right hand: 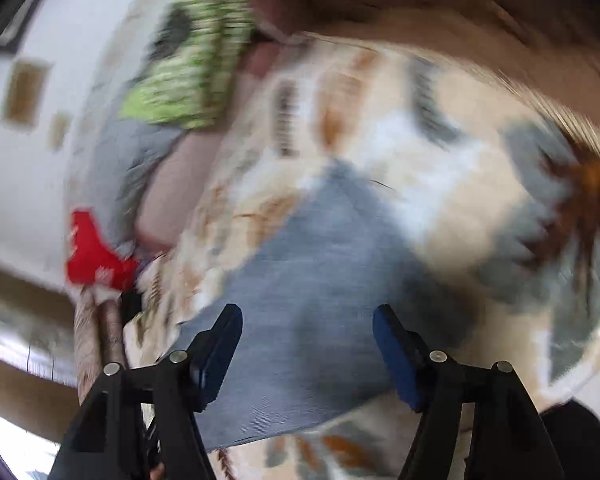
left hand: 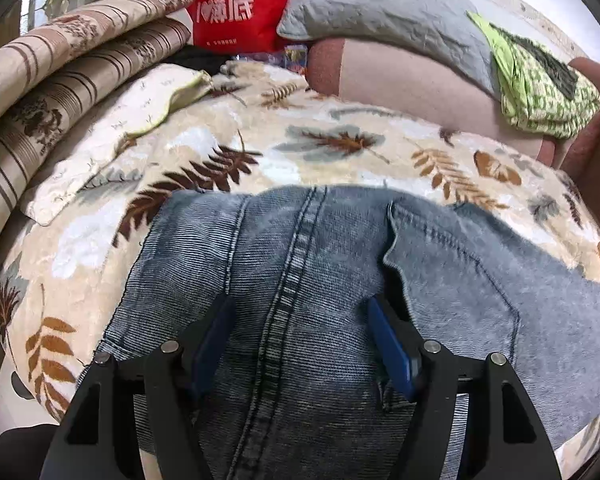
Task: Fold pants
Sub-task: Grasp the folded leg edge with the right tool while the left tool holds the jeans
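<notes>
Below the left gripper [left hand: 300, 316], the faded blue denim pants [left hand: 308, 280] lie spread on a cream fleece blanket printed with brown and grey leaves [left hand: 340, 152], a double-stitched seam running up between the blue-padded fingers. Its jaws stand wide apart over the denim with nothing between them. A back pocket sits just right of the seam. Far behind the blanket are a red bag with white lettering [left hand: 232, 4], a grey quilted pillow [left hand: 380, 4] and a green-and-white patterned cloth [left hand: 540, 80]; striped beige curtain fabric [left hand: 40, 92] hangs at the far left. In the right wrist view, heavily blurred, the right gripper [right hand: 308, 332] also has its jaws spread, empty, above a tapering stretch of the pants [right hand: 312, 264] on the same blanket [right hand: 460, 160].
</notes>
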